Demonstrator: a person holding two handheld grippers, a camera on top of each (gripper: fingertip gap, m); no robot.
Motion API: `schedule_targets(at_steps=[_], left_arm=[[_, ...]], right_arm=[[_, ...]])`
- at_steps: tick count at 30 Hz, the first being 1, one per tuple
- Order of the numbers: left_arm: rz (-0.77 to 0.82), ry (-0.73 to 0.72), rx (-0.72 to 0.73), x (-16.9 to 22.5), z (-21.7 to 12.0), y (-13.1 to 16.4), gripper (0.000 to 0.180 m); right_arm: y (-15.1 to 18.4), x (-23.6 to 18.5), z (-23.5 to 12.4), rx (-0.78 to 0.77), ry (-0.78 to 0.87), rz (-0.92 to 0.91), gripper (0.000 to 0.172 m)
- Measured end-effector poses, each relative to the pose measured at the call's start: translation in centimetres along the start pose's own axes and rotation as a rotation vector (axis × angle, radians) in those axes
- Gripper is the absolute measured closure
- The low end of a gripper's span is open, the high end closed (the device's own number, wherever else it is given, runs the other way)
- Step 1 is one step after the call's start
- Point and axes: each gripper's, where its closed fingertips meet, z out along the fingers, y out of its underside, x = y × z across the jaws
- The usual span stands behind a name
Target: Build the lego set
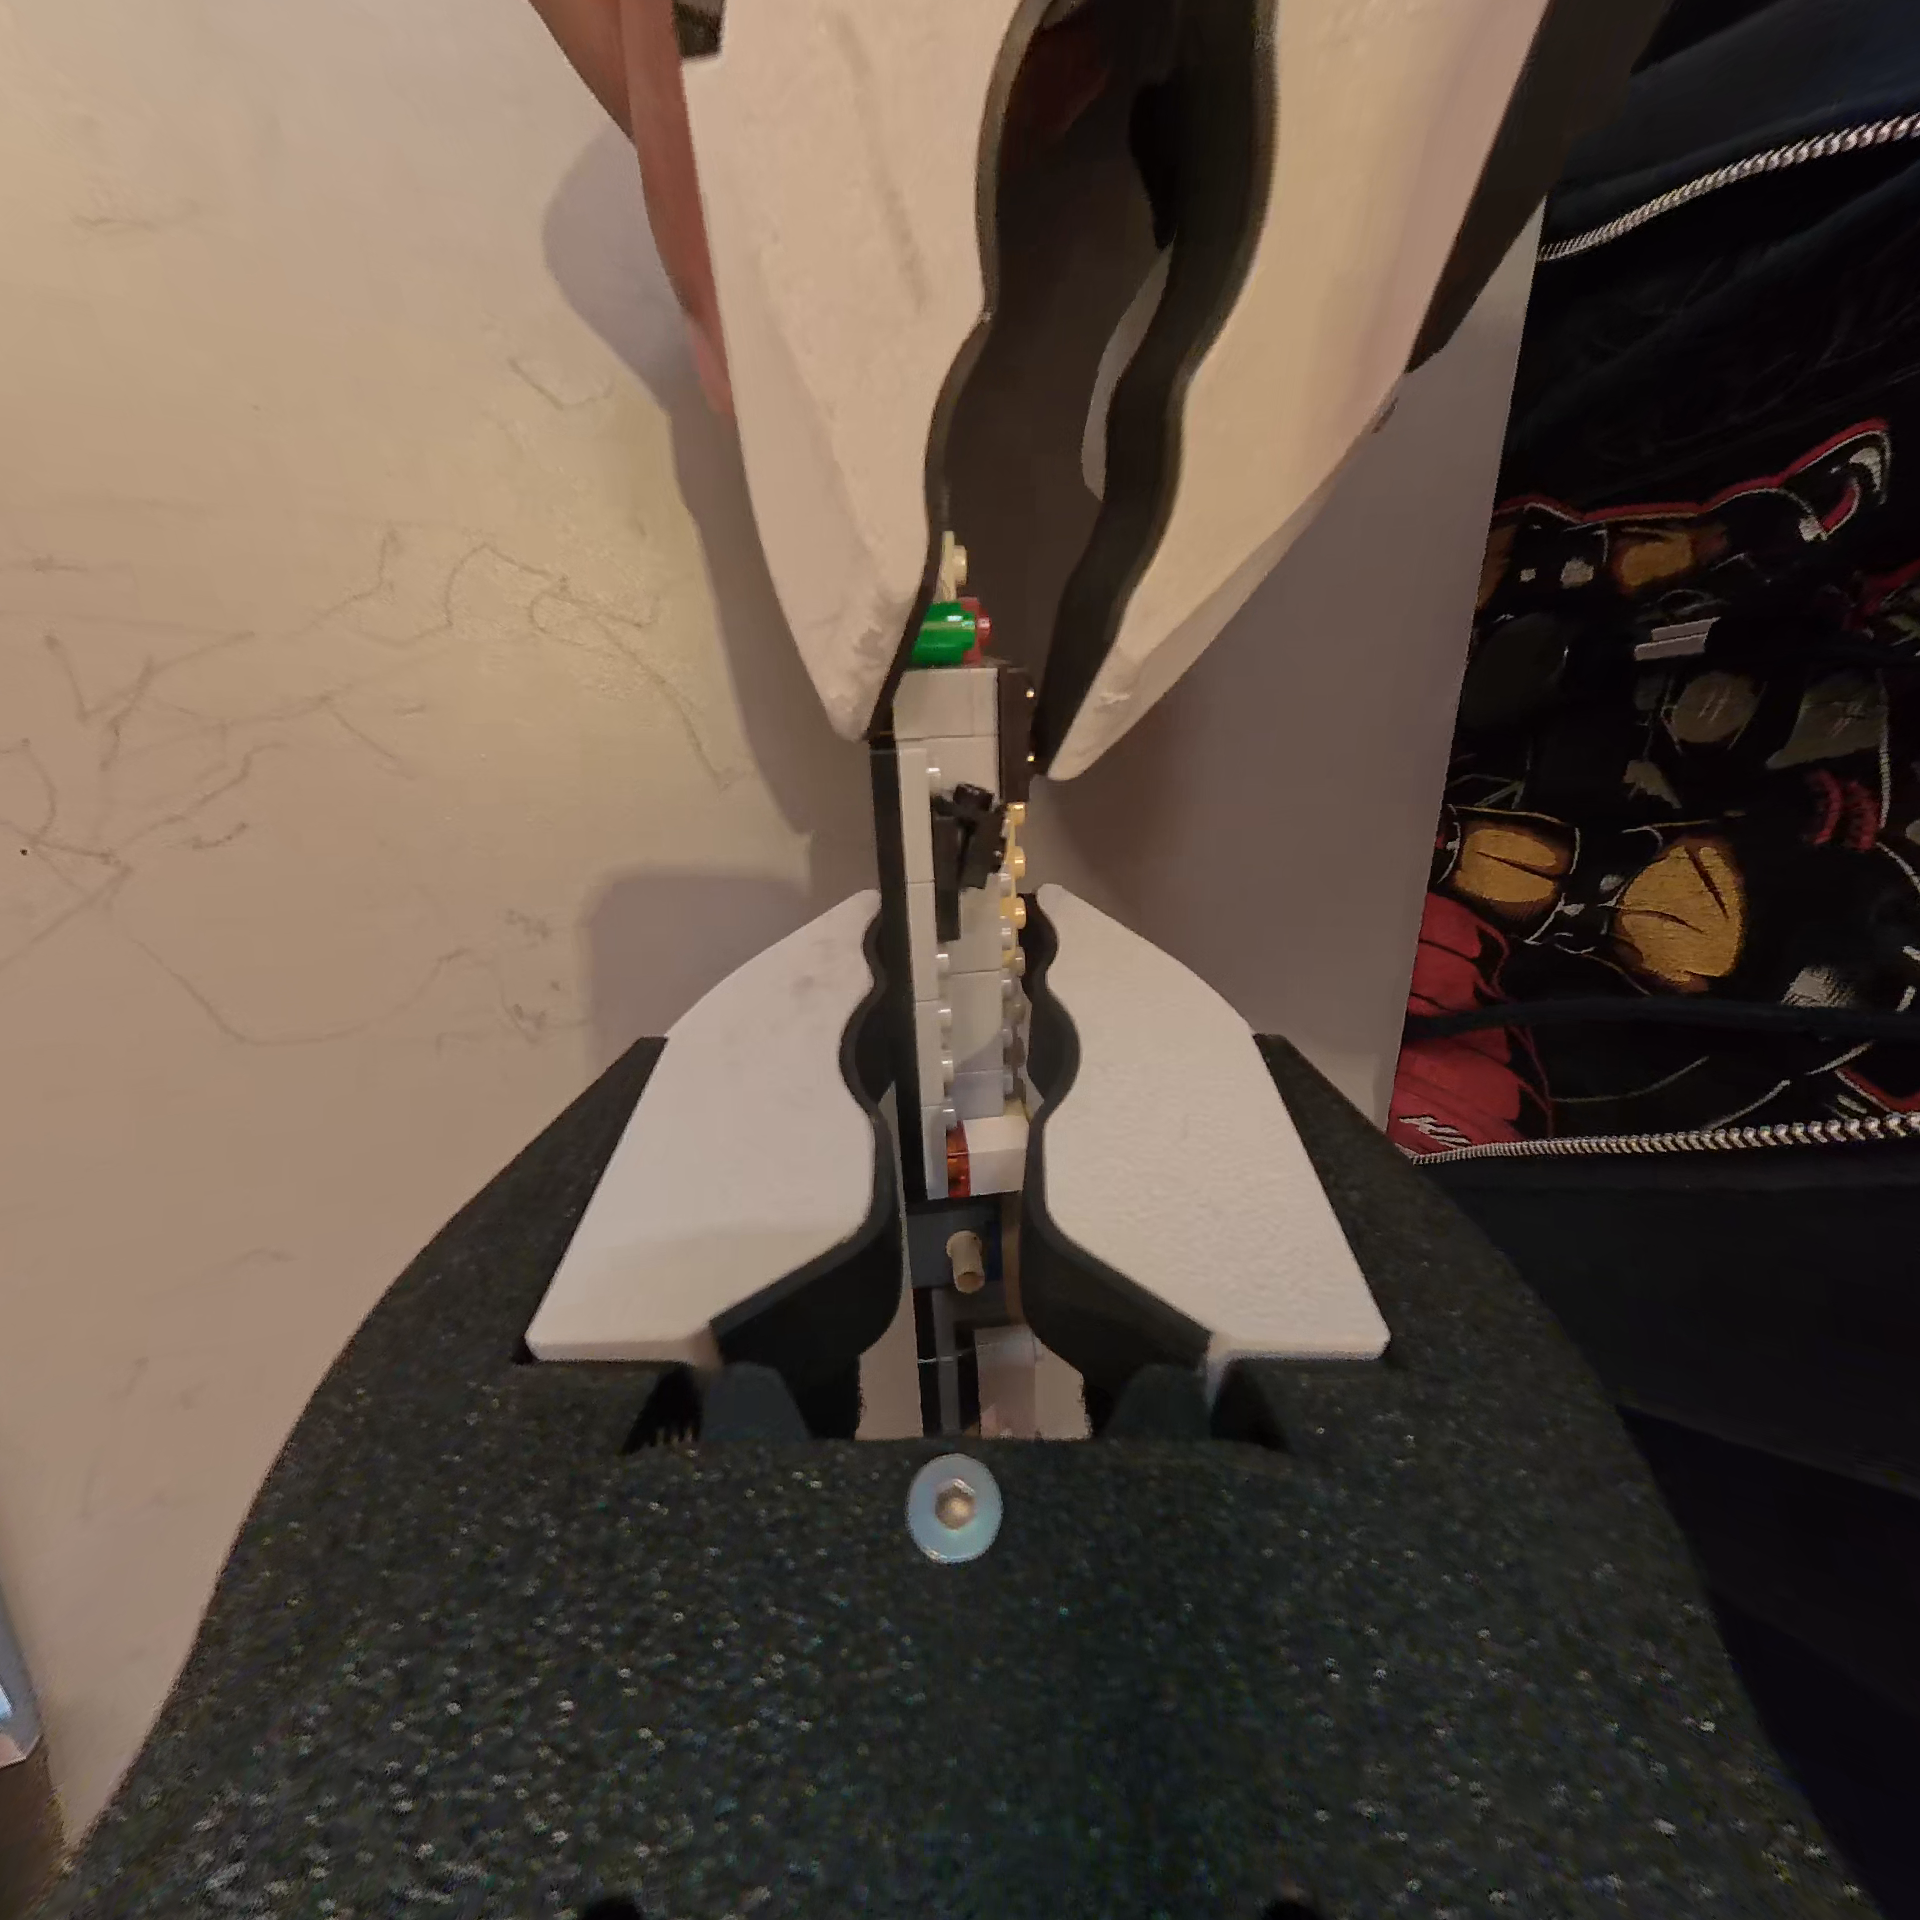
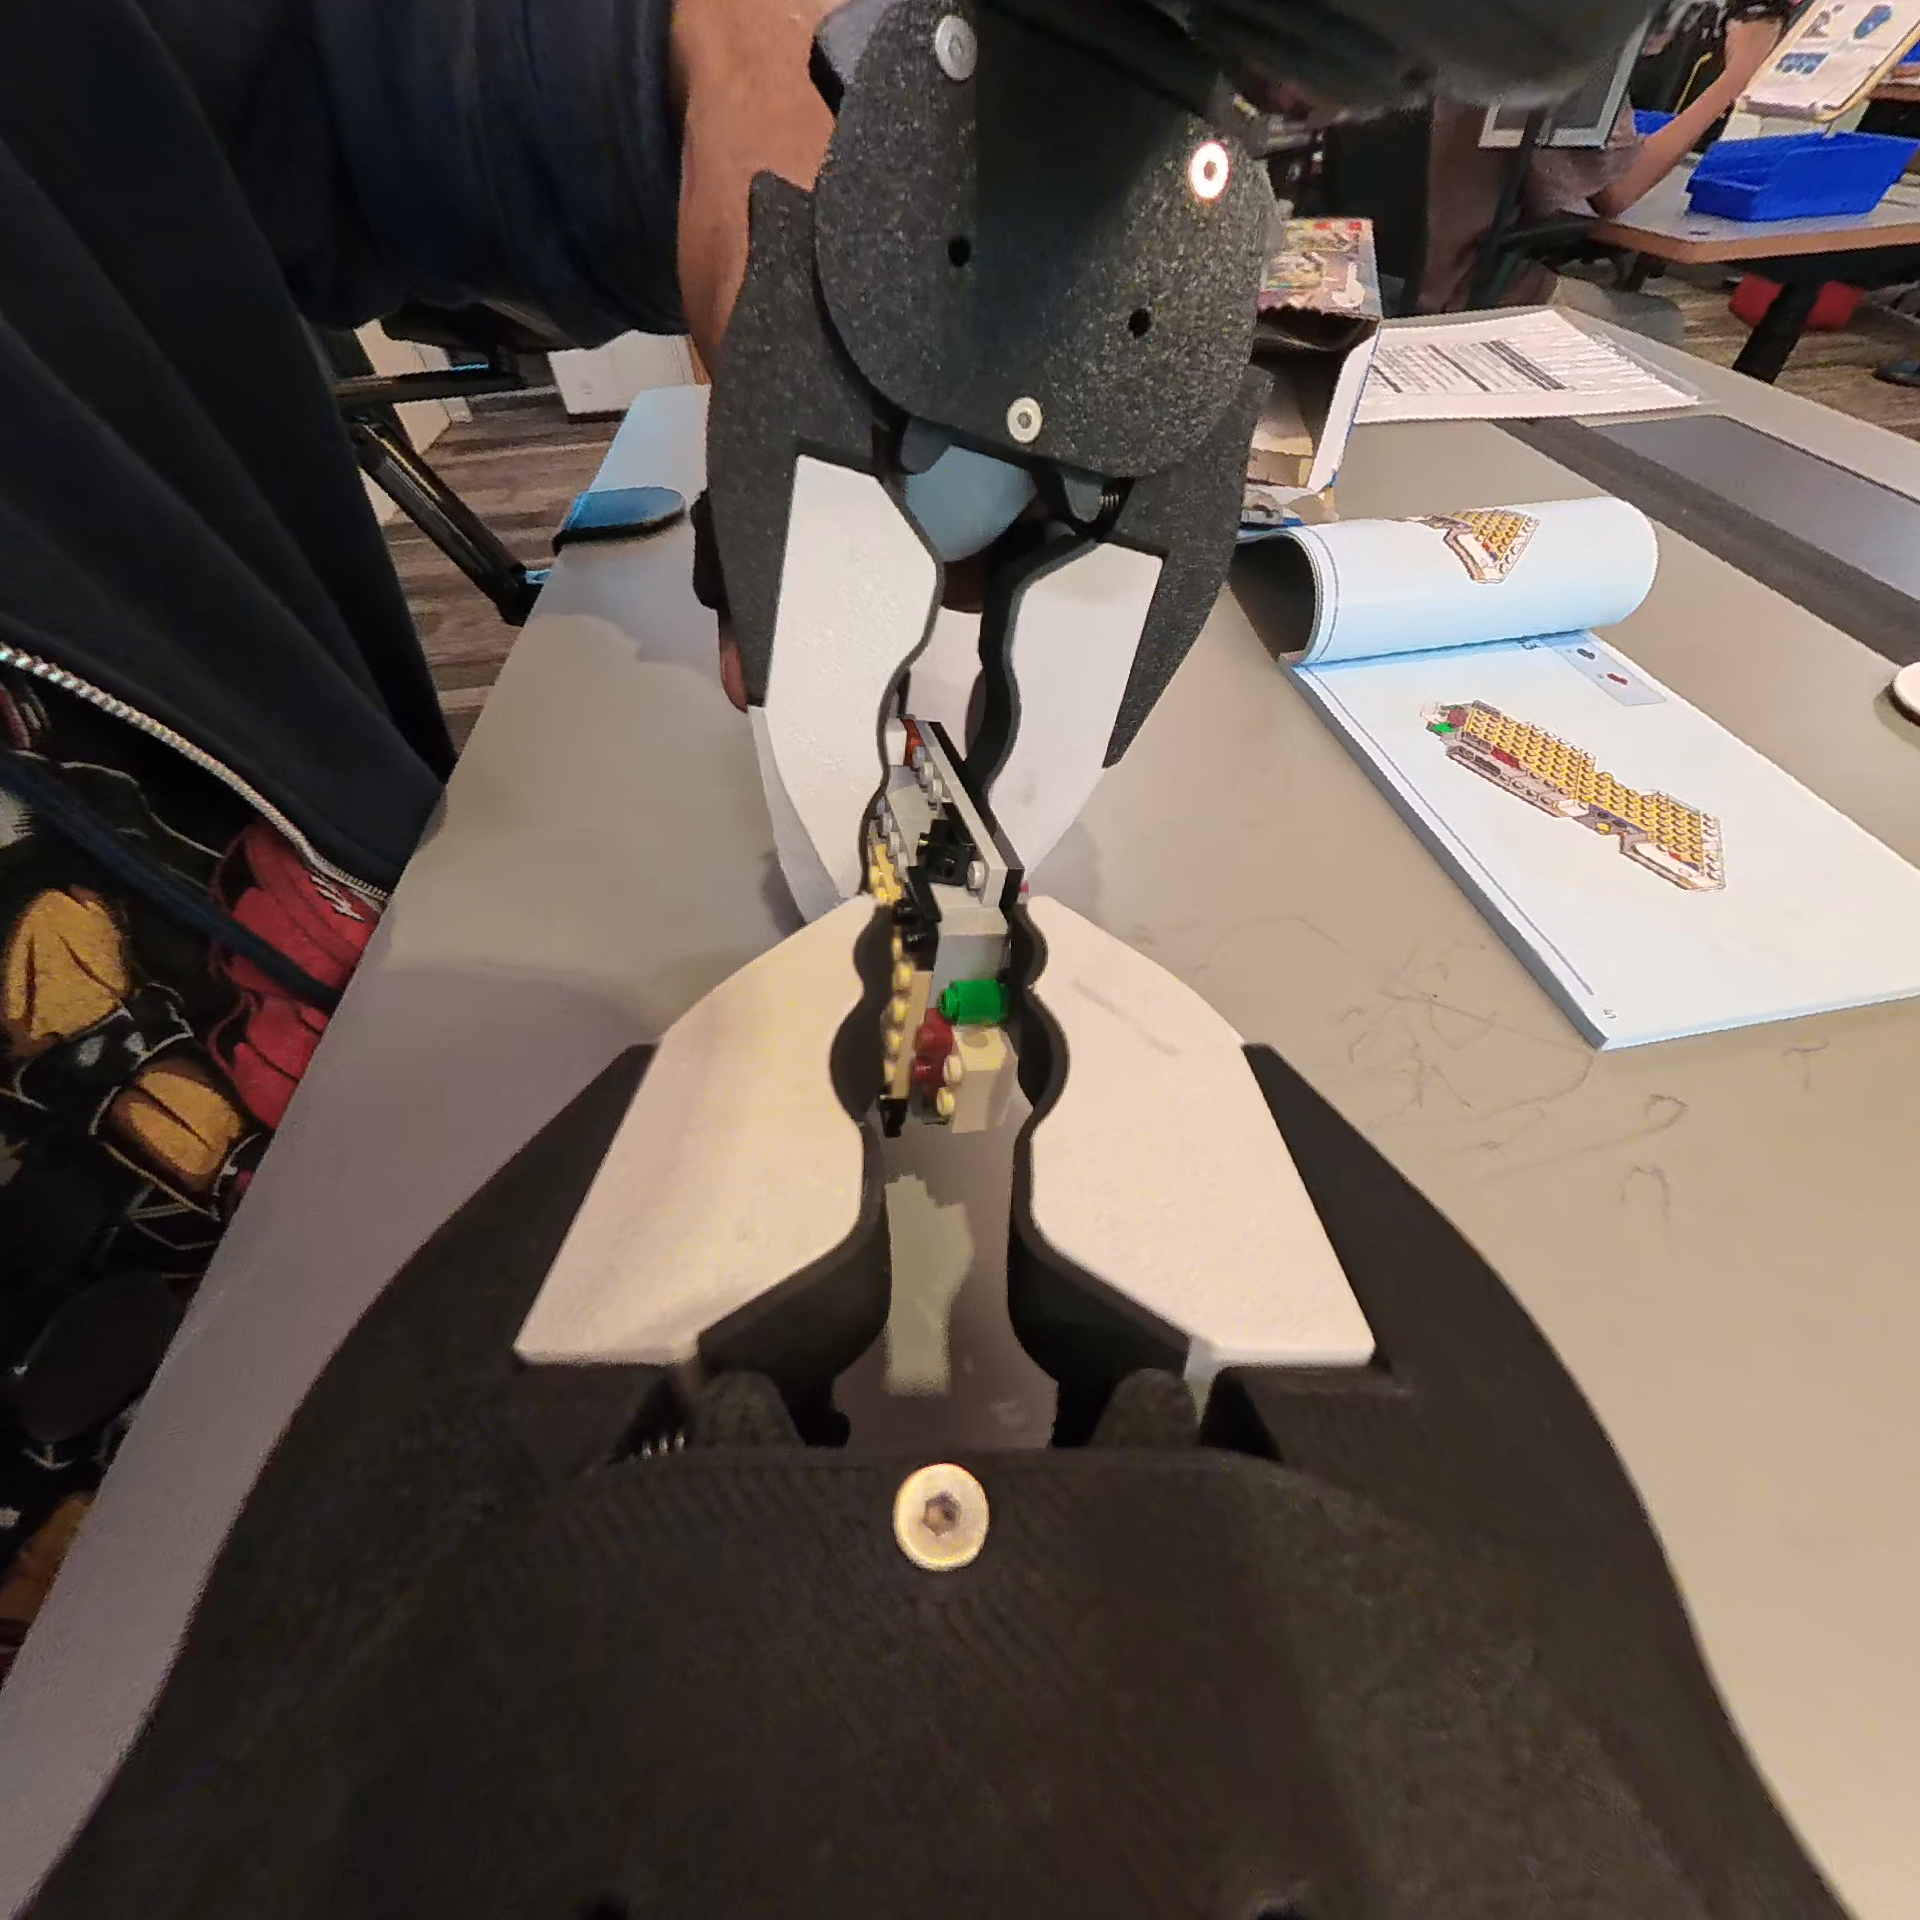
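Both jaws grip one long grey, tan and black toy-brick assembly [image 2: 940, 914] above the grey desk [image 2: 1299, 1039]: left gripper [image 1: 956, 914] one end, right gripper [image 2: 940, 935] the other; squeezing evenly seems wise

A grey table [image 2: 1299, 1039], its top marked with thin scribbled lines, carries an open instruction booklet [image 2: 1621, 831] with light blue pages showing brick-model pictures. Beyond the booklet's rolled-back page lies a torn cardboard box [image 2: 1309, 416], and just beside that box, farther from the table's near edge, a printed white sheet [image 2: 1507, 369]. At the frame's right edge, near the booklet, a small white round thing [image 2: 1907, 691] rests on the top, too cut off to identify.
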Motion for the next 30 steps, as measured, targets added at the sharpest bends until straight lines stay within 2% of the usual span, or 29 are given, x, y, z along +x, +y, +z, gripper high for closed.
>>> schedule_targets(at_steps=[9,23,30], left_arm=[[0.027,-0.027,-0.021,0.12,-0.02,0.02,0.159],[0.002,0.023,0.009,0.4,-0.08,-0.02,0.159],[-0.046,0.009,0.006,-0.16,0.08,0.14,0.159]], right_arm=[[0.09,-0.18,-0.08,-0.008,-0.005,-0.035,0.152],[-0.17,-0.24,-0.07,0.015,-0.018,-0.023,0.152],[-0.36,0.05,0.16,0.012,0.033,-0.042,0.141]])
